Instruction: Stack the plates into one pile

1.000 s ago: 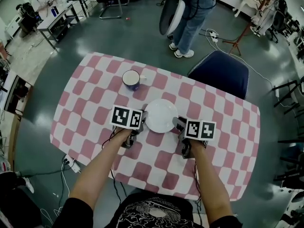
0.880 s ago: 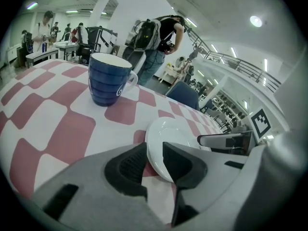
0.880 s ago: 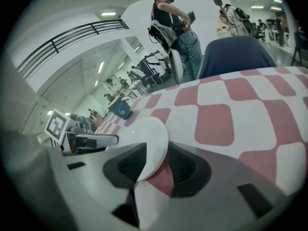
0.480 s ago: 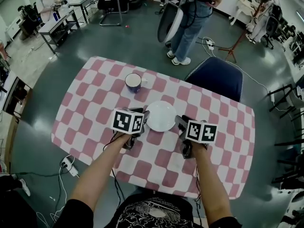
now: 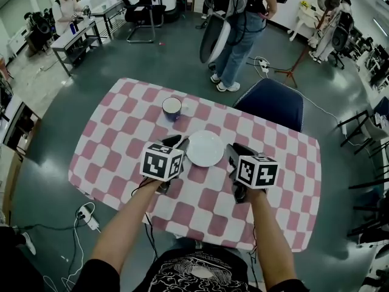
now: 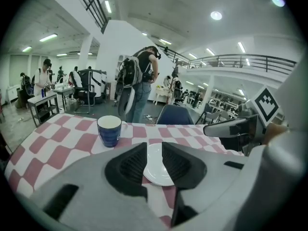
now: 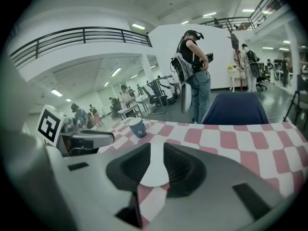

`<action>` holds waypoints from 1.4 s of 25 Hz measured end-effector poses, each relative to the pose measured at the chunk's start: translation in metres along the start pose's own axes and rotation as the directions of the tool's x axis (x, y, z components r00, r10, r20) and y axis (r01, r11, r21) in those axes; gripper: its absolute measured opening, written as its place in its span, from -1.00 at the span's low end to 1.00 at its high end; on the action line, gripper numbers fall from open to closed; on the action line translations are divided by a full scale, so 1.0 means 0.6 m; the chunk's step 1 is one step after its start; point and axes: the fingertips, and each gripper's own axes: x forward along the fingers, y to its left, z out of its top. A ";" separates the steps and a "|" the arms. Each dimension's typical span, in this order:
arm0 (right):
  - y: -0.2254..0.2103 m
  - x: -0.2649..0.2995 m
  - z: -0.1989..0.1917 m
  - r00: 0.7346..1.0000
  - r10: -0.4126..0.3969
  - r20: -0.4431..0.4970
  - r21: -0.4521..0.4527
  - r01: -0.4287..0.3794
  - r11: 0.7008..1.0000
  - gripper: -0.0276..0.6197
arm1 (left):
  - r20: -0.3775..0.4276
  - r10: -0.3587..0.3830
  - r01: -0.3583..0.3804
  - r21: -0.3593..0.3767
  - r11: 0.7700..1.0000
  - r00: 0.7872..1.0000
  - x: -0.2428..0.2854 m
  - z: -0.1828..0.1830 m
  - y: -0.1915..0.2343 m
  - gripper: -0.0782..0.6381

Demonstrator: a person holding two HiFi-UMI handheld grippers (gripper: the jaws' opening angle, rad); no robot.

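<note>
A white plate (image 5: 205, 148) lies flat near the middle of the pink-and-white checked table (image 5: 115, 135); I cannot tell whether it is one plate or a pile. My left gripper (image 5: 177, 143) hovers above the cloth just left of it, and my right gripper (image 5: 234, 152) hovers just right of it. Neither touches it. In the left gripper view the plate (image 6: 155, 163) shows through the gap of the left gripper (image 6: 154, 150). The right gripper view shows the plate (image 7: 154, 170) beyond the right gripper (image 7: 157, 154). Both pairs of jaws have just been closing, with nothing between them.
A blue mug (image 5: 172, 108) stands behind the plate, to its left. A dark blue chair (image 5: 270, 104) is pushed up to the table's far side. A person (image 5: 242, 23) stands on the floor beyond it. Desks and other people are further off.
Both grippers have lifted off the table beside the plate and rolled a little; their marker cubes look larger. The plate and mug have stayed put.
</note>
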 end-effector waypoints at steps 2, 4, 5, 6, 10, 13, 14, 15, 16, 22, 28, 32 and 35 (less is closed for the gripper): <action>0.008 -0.013 0.009 1.000 0.001 0.018 -0.032 0.000 0.999 -0.65 | 0.024 0.010 -0.011 0.025 1.000 1.000 -0.013 0.010 -0.008 -0.51; 0.014 -0.026 0.018 0.999 0.000 0.036 -0.069 0.002 0.998 -0.68 | 0.047 0.023 -0.025 0.052 0.998 0.999 -0.025 0.020 -0.017 -0.52; 0.016 -0.033 0.022 0.999 0.000 0.045 -0.088 0.004 0.996 -0.68 | 0.056 0.029 -0.033 0.069 0.997 0.998 -0.029 0.023 -0.022 -0.53; 0.017 -0.039 0.025 0.999 0.001 0.053 -0.106 0.005 0.994 -0.69 | 0.063 0.036 -0.041 0.086 0.995 0.997 -0.033 0.025 -0.027 -0.53; 0.023 -0.067 0.028 0.997 0.017 0.079 -0.151 -0.005 0.989 -0.74 | 0.103 0.065 -0.077 0.121 0.990 0.993 -0.053 0.031 -0.054 -0.55; 0.025 -0.090 0.032 0.994 0.030 0.105 -0.180 -0.011 0.984 -0.79 | 0.136 0.097 -0.116 0.137 0.984 0.986 -0.073 0.036 -0.073 -0.62; 0.025 -0.098 0.034 0.993 0.033 0.115 -0.192 -0.011 0.981 -0.81 | 0.146 0.108 -0.128 0.140 0.982 0.983 -0.079 0.037 -0.079 -0.64; 0.024 -0.107 0.034 0.992 0.037 0.125 -0.202 -0.011 0.979 -0.83 | 0.156 0.119 -0.141 0.140 0.980 0.981 -0.085 0.037 -0.086 -0.65; 0.023 -0.115 0.034 0.990 0.041 0.135 -0.210 -0.012 0.978 -0.85 | 0.167 0.130 -0.153 0.138 0.978 0.977 -0.092 0.036 -0.092 -0.66; 0.014 -0.162 0.034 0.980 0.065 0.187 -0.235 -0.019 0.972 -0.90 | 0.208 0.189 -0.223 0.157 0.962 0.960 -0.123 0.033 -0.128 -0.76; 0.013 -0.191 0.032 0.974 0.077 0.213 -0.286 -0.014 0.958 -0.90 | 0.228 0.213 -0.252 0.159 0.954 0.950 -0.137 0.033 -0.156 -0.78; 0.010 -0.203 0.032 0.972 0.083 0.221 -0.295 -0.015 0.956 -0.90 | 0.231 0.221 -0.260 0.155 0.953 0.947 -0.142 0.031 -0.168 -0.78; 0.009 -0.210 0.034 0.969 0.087 0.230 -0.301 -0.014 0.954 -0.90 | 0.236 0.227 -0.266 0.146 0.953 0.945 -0.145 0.029 -0.172 -0.78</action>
